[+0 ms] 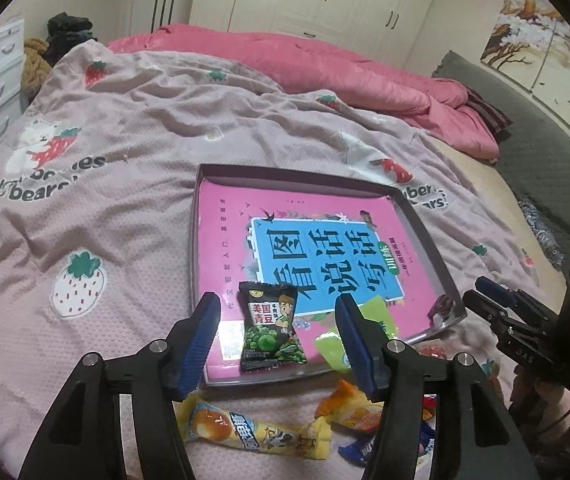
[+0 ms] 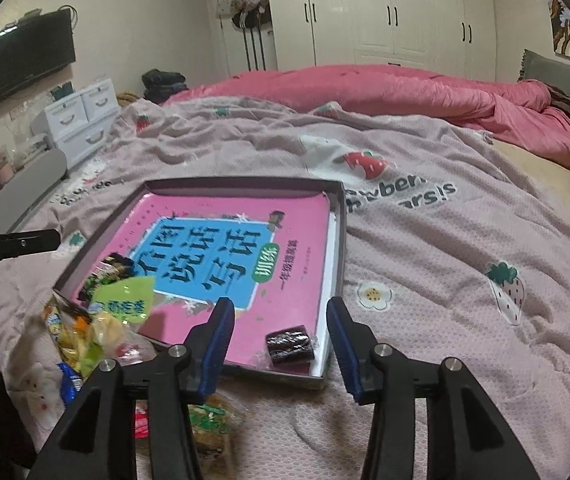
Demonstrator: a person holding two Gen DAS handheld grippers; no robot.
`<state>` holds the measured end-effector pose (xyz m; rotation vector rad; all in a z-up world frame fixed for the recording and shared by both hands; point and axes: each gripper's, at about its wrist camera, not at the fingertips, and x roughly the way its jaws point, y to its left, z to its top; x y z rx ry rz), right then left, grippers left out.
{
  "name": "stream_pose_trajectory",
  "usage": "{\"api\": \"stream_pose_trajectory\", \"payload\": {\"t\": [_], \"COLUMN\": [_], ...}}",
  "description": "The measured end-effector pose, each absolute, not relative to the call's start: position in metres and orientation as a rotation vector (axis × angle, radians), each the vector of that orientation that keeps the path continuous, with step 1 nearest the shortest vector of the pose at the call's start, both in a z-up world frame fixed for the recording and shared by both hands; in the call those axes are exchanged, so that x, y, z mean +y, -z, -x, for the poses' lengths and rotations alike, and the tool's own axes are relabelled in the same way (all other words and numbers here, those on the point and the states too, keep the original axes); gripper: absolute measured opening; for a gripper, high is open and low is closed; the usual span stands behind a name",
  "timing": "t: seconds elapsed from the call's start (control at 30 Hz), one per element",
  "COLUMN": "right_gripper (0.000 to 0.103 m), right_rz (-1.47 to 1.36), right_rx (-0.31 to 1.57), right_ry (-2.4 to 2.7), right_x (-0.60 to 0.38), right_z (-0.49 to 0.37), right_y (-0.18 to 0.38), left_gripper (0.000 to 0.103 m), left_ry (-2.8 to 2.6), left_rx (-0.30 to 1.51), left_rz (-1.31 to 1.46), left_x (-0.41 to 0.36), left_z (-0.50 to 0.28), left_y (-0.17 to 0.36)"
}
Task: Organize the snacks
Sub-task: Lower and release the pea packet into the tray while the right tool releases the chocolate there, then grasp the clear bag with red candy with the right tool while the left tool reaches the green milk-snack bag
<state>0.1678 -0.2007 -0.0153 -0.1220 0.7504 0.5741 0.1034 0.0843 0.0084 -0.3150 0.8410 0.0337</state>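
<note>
A shallow dark box tray [image 1: 199, 240] [image 2: 337, 240] lined with a pink book lies on the bed. In the left wrist view a black green-pea packet [image 1: 271, 330] lies in the tray's near edge, between the fingers of my open left gripper [image 1: 279, 338], not gripped. A green packet [image 1: 373, 320] [image 2: 123, 296] lies beside it. My right gripper [image 2: 281, 344] is open over a dark brown wrapped snack [image 2: 289, 346] in the tray's near corner. Loose snacks lie outside the tray: a yellow packet [image 1: 245, 430], an orange one [image 1: 359, 410], and a heap [image 2: 85, 340].
The pinkish strawberry-print blanket [image 1: 105, 220] covers the bed, with a bunched pink quilt [image 1: 345, 76] behind. My right gripper shows in the left wrist view [image 1: 485, 304]. White drawers [image 2: 77, 120] stand at the bed's far left. A green snack pack [image 2: 209, 424] lies under my right gripper.
</note>
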Motion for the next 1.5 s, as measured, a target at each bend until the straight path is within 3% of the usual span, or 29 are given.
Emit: {"api": "stream_pose_trajectory", "payload": {"t": [0.67,0.8,1.0,1.5], "right_gripper": [0.054,0.06,0.06,0.061], "right_rz": [0.115,0.121,0.134,0.192], "right_rx": [0.679,0.679,0.693,0.752], "right_ry": [-0.663,-0.689,-0.714,-0.778], "right_x": [-0.195,-0.192,-0.185,-0.17], "right_z": [-0.135,-0.126,-0.117,-0.106], "right_y": [-0.009,-0.01,-0.008,0.008], "left_gripper": [0.063,0.063,0.069,0.069], "left_ry": [0.013,0.032,0.065,0.172], "left_rx": [0.8,0.809,0.837,0.944], "left_rz": [0.298,0.296,0.294,0.317], "left_x": [0.072,0.067,0.058,0.035], "left_z": [-0.087,-0.087,-0.087,-0.095], "left_y": [-0.033,-0.034,-0.028,-0.001]}}
